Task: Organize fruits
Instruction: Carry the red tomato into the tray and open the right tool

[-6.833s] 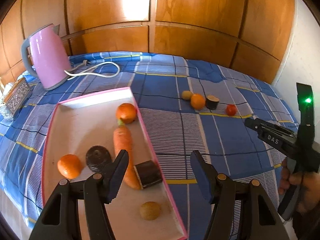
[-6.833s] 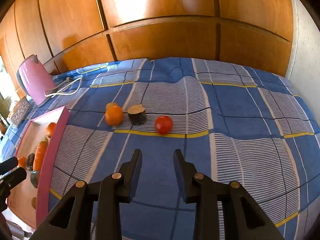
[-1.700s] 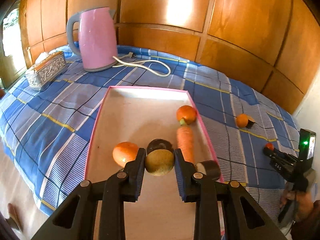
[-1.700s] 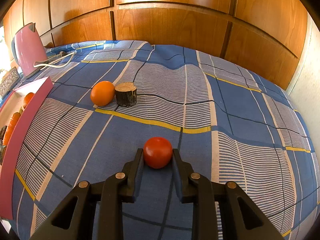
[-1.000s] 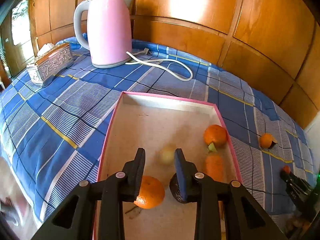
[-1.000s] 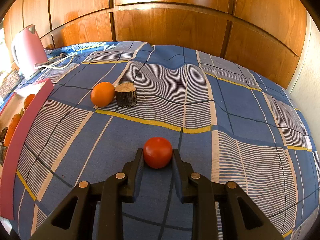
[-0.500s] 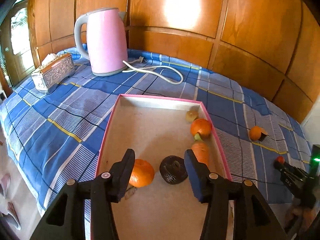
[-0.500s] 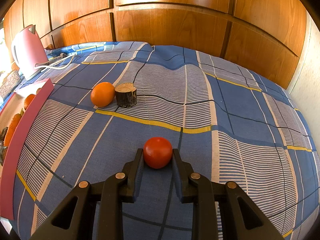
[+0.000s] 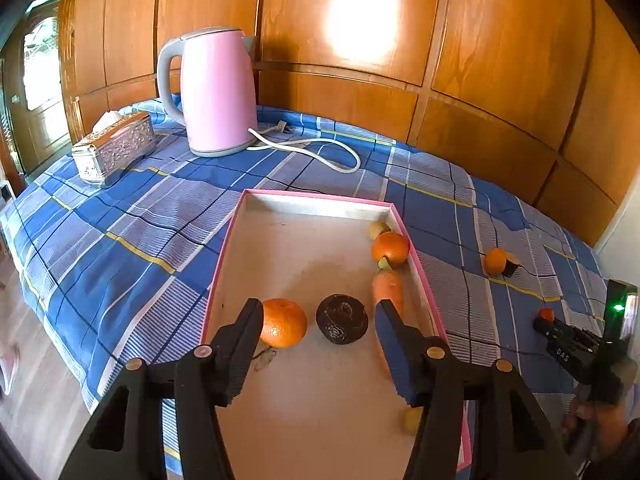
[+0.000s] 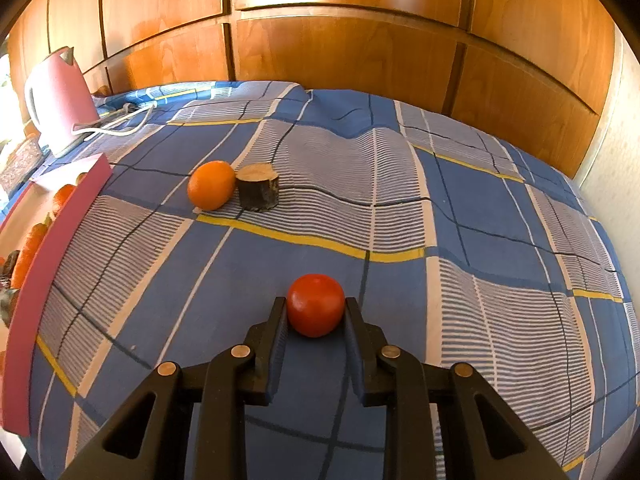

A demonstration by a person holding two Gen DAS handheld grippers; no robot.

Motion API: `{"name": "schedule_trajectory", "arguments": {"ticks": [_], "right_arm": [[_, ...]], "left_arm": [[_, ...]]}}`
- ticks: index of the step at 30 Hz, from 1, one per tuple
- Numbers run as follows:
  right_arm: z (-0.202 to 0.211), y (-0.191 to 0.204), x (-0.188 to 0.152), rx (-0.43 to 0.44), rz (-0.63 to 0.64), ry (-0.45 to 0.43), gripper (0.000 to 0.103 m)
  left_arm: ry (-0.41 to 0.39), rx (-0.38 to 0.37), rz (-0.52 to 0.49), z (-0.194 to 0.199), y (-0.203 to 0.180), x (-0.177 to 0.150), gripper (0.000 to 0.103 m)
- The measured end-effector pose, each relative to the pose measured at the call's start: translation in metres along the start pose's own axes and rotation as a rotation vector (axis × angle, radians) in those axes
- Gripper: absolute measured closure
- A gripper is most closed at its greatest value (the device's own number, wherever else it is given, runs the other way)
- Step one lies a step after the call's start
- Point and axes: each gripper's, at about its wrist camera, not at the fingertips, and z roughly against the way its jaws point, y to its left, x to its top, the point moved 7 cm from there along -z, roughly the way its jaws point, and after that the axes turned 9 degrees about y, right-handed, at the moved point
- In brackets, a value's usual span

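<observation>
My left gripper (image 9: 318,322) is open and empty above the near end of the pink-rimmed tray (image 9: 316,196). In the tray lie an orange (image 9: 282,323), a dark round fruit (image 9: 341,319), a carrot (image 9: 387,286), a second orange (image 9: 390,248), a small yellow-brown fruit (image 9: 378,229) at the far right wall and another small one (image 9: 412,420) near my right finger. My right gripper (image 10: 316,312) is shut on a red tomato (image 10: 316,304) resting on the cloth. An orange (image 10: 211,190) and a wood stump (image 10: 258,186) lie beyond it.
A pink kettle (image 9: 216,92) with a white cord (image 9: 312,150) and a silver tissue box (image 9: 114,146) stand at the back left. The blue checked cloth (image 10: 440,208) covers the table. Wood panelling stands behind. The table's left edge drops to the floor.
My left gripper let go of the small yellow-brown fruit, which rolled to the tray's far right wall. The gripper opened wide and drew back. The right gripper stays shut on the tomato.
</observation>
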Motion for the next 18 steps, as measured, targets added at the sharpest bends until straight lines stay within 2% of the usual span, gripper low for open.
{"name": "schedule_trajectory", "arguments": {"ticks": [4, 8, 18], "right_arm": [[0.005, 0.011, -0.003, 0.073, -0.023, 0.011, 0.076], [0.01, 0.033, -0.004, 0.135, 0.009, 0.024, 0.077], [0.047, 0.107, 0.008, 0.356, 0.09, -0.001, 0.077]], "left_arm": [[-0.002, 0.005, 0.009, 0.003, 0.003, -0.002, 0.042], [-0.005, 0.008, 0.018, 0.004, 0.008, -0.003, 0.042], [-0.004, 0.024, 0.059, 0.002, 0.024, -0.004, 0.041]]}}
